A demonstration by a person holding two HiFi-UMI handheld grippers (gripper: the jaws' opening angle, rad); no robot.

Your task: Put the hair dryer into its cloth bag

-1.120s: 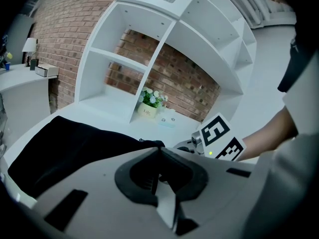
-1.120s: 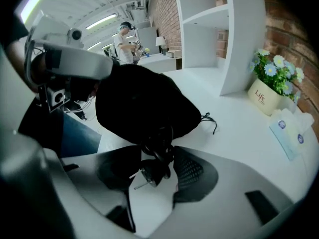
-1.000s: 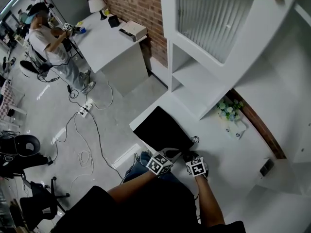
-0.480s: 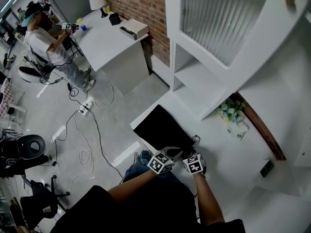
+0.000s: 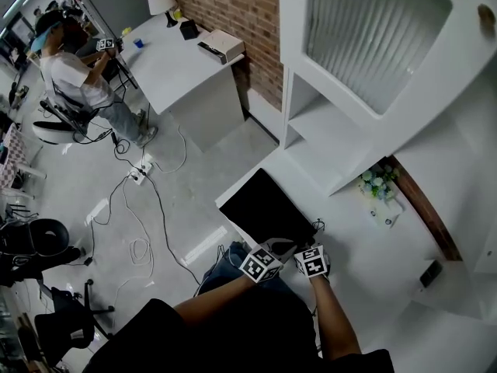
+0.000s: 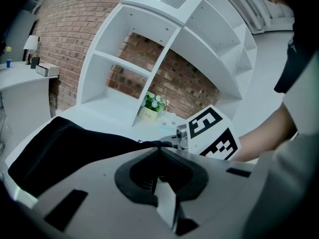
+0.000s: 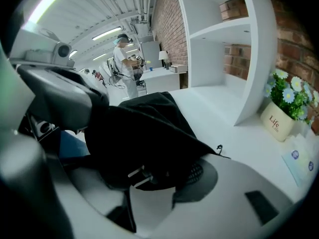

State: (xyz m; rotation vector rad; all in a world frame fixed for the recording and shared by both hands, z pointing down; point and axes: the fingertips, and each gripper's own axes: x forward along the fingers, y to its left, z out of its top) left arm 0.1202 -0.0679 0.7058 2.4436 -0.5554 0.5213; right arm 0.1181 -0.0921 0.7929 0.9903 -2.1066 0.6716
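Note:
The black cloth bag (image 5: 268, 208) lies flat on the white counter (image 5: 365, 247), its mouth toward me. My left gripper (image 5: 264, 261) is shut on the bag's near edge (image 6: 144, 144), holding it up. My right gripper (image 5: 312, 261) is beside it at the bag's mouth, shut on the black hair dryer (image 7: 164, 171). The dryer's mesh grille (image 7: 197, 172) and two plug prongs (image 7: 135, 175) show between the jaws. The bag's cloth (image 7: 144, 123) drapes over the dryer's far end, which is hidden.
A small pot of flowers (image 5: 376, 183) and a leaflet (image 7: 299, 159) stand on the counter to the right, under the white shelf unit (image 5: 334, 123). A person (image 5: 74, 72) works at a far table. Cables (image 5: 136, 208) run over the floor to the left.
The head view has drifted a little. The right gripper has edged toward the bag's mouth with the dryer. The left gripper keeps its hold on the bag's edge.

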